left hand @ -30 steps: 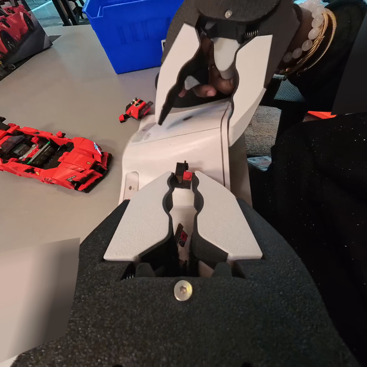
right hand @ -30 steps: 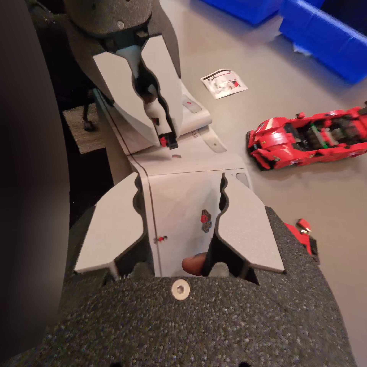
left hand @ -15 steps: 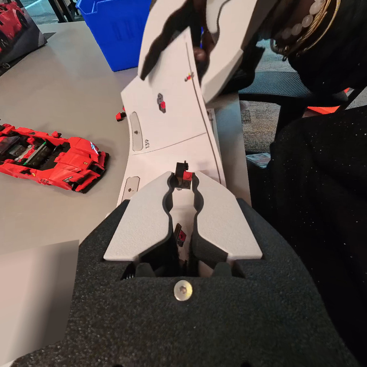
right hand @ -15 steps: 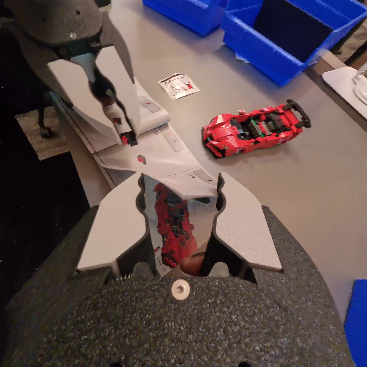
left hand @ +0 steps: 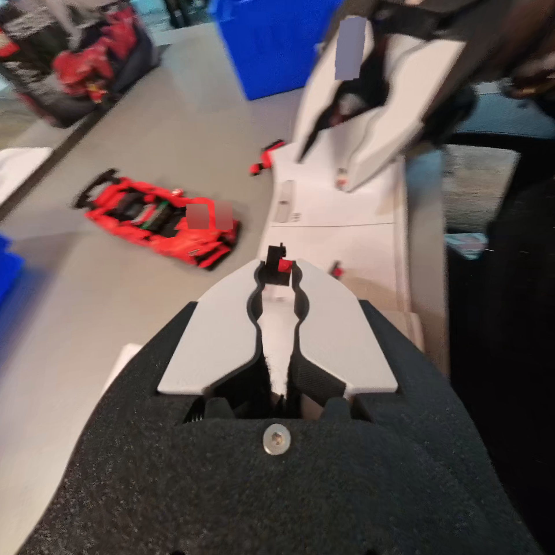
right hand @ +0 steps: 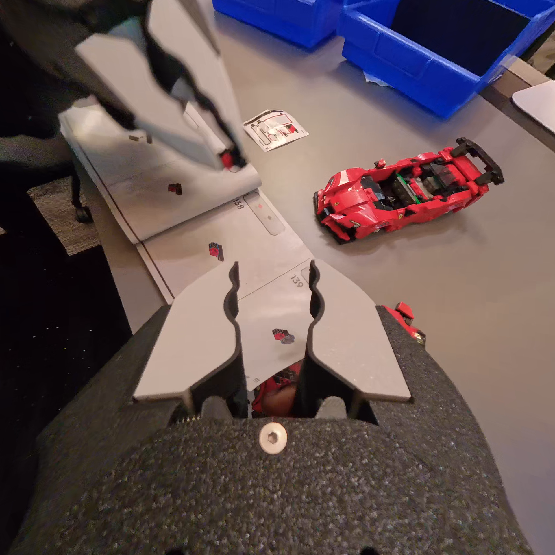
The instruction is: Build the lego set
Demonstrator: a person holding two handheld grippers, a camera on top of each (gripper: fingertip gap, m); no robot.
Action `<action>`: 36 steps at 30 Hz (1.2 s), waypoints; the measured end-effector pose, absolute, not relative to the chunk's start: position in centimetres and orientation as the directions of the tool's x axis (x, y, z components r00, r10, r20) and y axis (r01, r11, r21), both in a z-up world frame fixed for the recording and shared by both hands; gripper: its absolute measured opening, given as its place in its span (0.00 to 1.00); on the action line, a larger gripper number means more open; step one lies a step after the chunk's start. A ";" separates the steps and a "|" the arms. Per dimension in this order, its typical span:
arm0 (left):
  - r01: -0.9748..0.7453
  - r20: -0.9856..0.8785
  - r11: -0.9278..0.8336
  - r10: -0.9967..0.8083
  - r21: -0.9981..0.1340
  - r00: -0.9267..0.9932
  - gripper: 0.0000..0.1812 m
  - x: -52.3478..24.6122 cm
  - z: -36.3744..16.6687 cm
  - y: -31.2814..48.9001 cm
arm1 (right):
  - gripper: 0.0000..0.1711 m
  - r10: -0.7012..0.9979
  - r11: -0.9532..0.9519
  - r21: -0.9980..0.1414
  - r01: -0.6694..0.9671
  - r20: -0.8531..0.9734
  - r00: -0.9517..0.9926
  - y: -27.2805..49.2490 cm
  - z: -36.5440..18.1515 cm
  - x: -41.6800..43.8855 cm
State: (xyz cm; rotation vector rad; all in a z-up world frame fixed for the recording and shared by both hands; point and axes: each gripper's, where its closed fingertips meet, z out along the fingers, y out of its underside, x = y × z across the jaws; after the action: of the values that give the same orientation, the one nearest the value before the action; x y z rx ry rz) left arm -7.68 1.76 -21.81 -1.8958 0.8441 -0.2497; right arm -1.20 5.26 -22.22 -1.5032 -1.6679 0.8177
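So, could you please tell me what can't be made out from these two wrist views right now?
- Left wrist view: motion blur smears the red car and the dark box at top left.
- Right wrist view: the left gripper is blurred, so the red and black piece it pinches lacks detail there.
- Right wrist view: the right gripper covers most of the small red assembly and the open booklet's near page.
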 end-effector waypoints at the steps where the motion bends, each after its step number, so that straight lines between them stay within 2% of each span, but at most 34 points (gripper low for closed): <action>1: -0.448 -0.200 -0.279 -0.615 -0.849 0.762 0.09 -9.1 -21.4 2.6 | 0.26 0.995 0.100 -0.844 0.526 0.090 -0.044 5.3 -22.3 -1.1; 6: -0.510 -0.125 -0.506 -0.613 -0.696 0.780 0.09 -13.2 -25.0 5.8 | 0.26 0.998 0.064 -0.862 0.502 0.049 -0.045 5.0 -22.2 -1.0; 9: -0.524 -0.099 -0.547 -0.624 -0.653 0.775 0.09 -13.4 -26.5 6.2 | 0.26 0.998 0.041 -0.865 0.500 0.016 -0.055 5.0 -22.3 -0.7; 11: -0.543 -0.137 -0.539 -0.617 -0.644 0.775 0.16 -13.7 -26.6 6.3 | 0.25 0.998 0.028 -0.866 0.499 -0.002 -0.059 5.1 -22.4 -0.5; 13: -0.543 -0.174 -0.537 -0.589 -0.646 0.789 0.27 -14.3 -26.1 6.2 | 0.26 0.997 0.023 -0.865 0.502 -0.018 -0.077 5.0 -22.6 -0.3; 17: -0.462 -0.147 -0.548 -0.522 -0.697 0.840 0.40 -14.4 -24.1 5.2 | 0.30 0.987 -0.003 -0.885 0.466 -0.078 -0.141 3.9 -22.4 -0.3; 21: -0.251 -0.006 -0.446 -0.481 -0.859 0.877 0.28 -10.8 -19.9 4.4 | 0.35 0.951 -0.048 -0.942 0.332 -0.145 -0.274 1.8 -20.4 -0.8; 24: 0.004 0.216 -0.403 -0.481 -0.915 0.850 0.20 -7.6 -17.9 4.5 | 0.39 0.929 -0.037 -0.966 0.256 -0.128 -0.348 0.5 -19.5 -1.0; 29: 0.252 0.519 -0.519 -0.468 -0.817 0.716 0.15 -4.3 -18.9 5.0 | 0.42 0.924 0.041 -0.963 0.267 -0.065 -0.377 -0.8 -20.5 -0.8; 36: 0.274 0.613 -0.617 -0.441 -0.738 0.656 0.12 -2.1 -21.1 5.2 | 0.43 0.927 0.056 -0.967 0.249 -0.042 -0.372 -1.0 -20.4 -0.3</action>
State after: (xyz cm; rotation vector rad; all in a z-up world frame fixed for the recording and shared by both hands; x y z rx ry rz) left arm -2.08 5.20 -21.09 -1.9904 0.1304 -1.0250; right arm -0.29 -1.01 -20.43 -1.1874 -1.6956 1.3507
